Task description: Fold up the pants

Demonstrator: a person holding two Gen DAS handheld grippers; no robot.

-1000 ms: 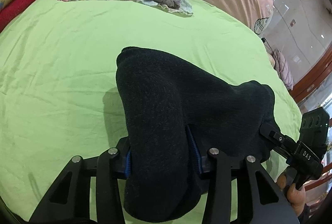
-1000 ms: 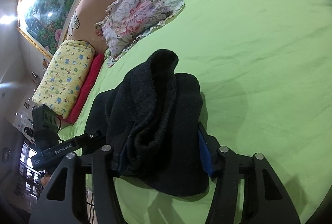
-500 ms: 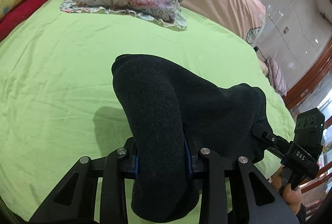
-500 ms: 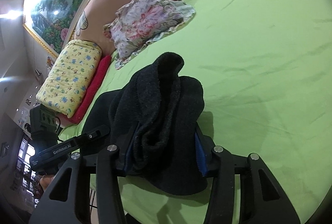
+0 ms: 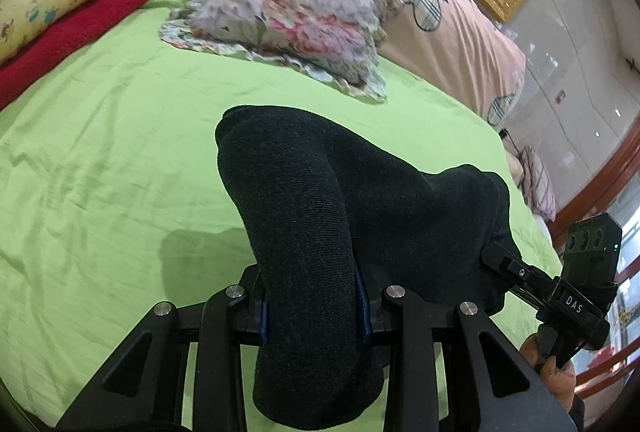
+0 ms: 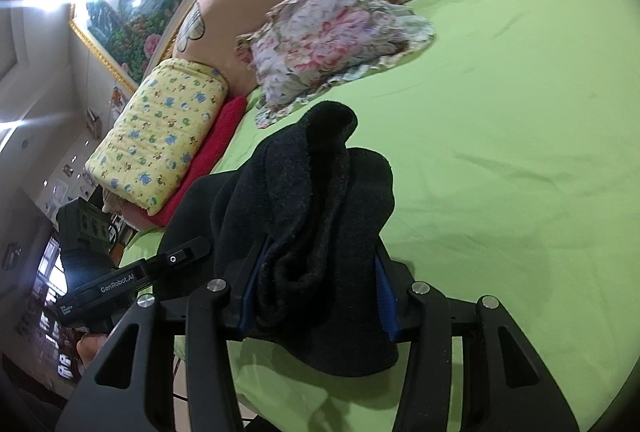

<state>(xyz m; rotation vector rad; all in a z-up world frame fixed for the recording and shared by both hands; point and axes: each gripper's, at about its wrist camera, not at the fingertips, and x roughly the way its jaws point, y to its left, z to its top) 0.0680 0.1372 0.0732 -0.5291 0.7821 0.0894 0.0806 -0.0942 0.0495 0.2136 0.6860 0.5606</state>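
Note:
The dark charcoal pants (image 5: pixel 320 200) hang bunched between both grippers above the green bed sheet (image 5: pixel 100 152). My left gripper (image 5: pixel 312 306) is shut on one thick fold of the pants, which drapes over and hides the fingertips. My right gripper (image 6: pixel 316 296) is shut on another bunched fold of the pants (image 6: pixel 312 200). The right gripper's body shows at the lower right of the left wrist view (image 5: pixel 560 296). The left gripper's body shows at the lower left of the right wrist view (image 6: pixel 120 280).
A floral pillow (image 5: pixel 288 20) lies at the head of the bed. A yellow patterned quilt (image 6: pixel 160 136) and a red blanket (image 5: pixel 68 28) sit at the bed's left side. A pink headboard (image 5: pixel 440 16) stands behind. The bed's edge is near both grippers.
Both grippers have lifted and tilted up a little with the pants. The pillow and headboard sit lower in both views. Both grips are unchanged.

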